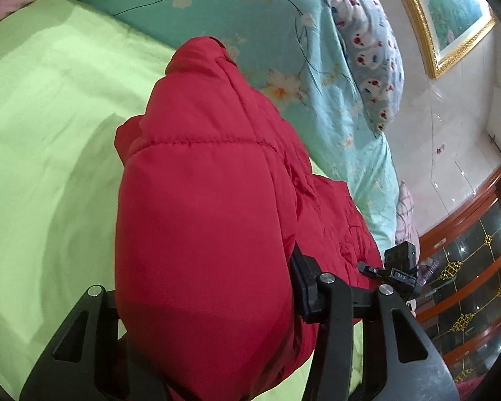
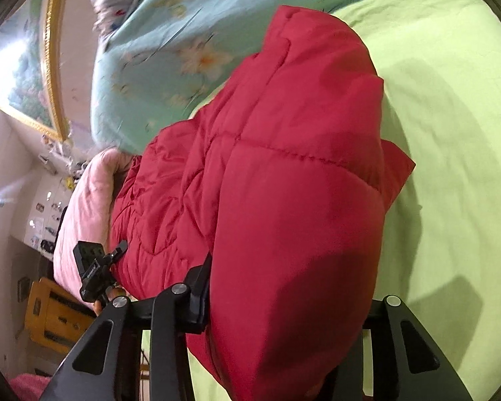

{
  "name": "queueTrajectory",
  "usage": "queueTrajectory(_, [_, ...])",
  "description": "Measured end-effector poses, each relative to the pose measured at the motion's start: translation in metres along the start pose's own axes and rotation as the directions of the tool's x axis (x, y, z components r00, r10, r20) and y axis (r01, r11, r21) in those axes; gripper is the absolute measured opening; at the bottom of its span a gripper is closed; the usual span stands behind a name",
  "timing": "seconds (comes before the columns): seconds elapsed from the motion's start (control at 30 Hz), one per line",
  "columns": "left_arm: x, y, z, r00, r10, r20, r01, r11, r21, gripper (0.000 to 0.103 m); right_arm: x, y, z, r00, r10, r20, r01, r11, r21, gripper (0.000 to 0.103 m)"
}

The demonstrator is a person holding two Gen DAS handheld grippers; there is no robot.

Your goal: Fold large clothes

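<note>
A red quilted puffer jacket (image 1: 203,200) lies on a light green bedsheet (image 1: 43,107). My left gripper (image 1: 203,304) is shut on a thick padded fold of the red jacket, which bulges between its fingers and hides the fingertips. The right gripper's body (image 1: 400,267) shows at the jacket's far side. In the right wrist view the same jacket (image 2: 284,183) fills the centre, and my right gripper (image 2: 284,307) is shut on a padded fold of it. The left gripper's body (image 2: 93,267) shows at the jacket's left.
A turquoise floral quilt (image 1: 250,26) and a patterned pillow (image 1: 367,53) lie beyond the jacket. A pink blanket (image 2: 83,200) lies at the bed's edge. A gold-framed picture (image 1: 451,16) hangs on the wall. A wooden glass-door cabinet (image 1: 474,267) stands beside the bed.
</note>
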State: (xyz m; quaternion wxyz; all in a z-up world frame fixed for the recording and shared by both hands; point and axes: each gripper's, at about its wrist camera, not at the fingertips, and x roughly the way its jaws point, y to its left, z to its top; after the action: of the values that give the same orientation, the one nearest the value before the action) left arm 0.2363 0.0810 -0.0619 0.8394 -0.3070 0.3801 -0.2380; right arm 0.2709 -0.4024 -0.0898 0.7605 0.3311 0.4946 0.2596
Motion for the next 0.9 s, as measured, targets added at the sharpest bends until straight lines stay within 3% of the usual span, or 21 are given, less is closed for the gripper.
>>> queueTrajectory(0.3, [-0.076,-0.001,-0.084,1.000,0.019,0.000,-0.019,0.999,-0.030,0.047,-0.024,0.023,-0.106,0.999,0.040,-0.021,-0.040,0.999,0.026,0.042])
queueTrajectory(0.47, [-0.075,0.013,-0.103,0.999,0.043,-0.005,-0.043,0.998,-0.053,0.049,-0.020,0.019,-0.127,0.999,0.051,0.000,-0.051,0.996,0.071,0.045])
queueTrajectory(0.63, [-0.065,0.045,-0.110,0.999,0.030,-0.028,-0.033,0.990,-0.137,0.062,-0.015,0.007,-0.132,0.999,0.047,0.018,-0.049,0.994,0.102,0.054])
queueTrajectory(0.8, [-0.061,0.053,-0.110,0.996,0.074,-0.053,-0.082,0.981,-0.176,0.089,-0.018,-0.001,-0.141,1.000,0.016,0.027,-0.019,0.993,0.115,0.065])
queueTrajectory(0.9, [-0.066,0.052,-0.111,0.992,0.110,-0.063,-0.119,0.978,-0.170,0.093,-0.020,-0.003,-0.146,0.999,0.008,0.035,-0.013,0.993,0.121,0.070])
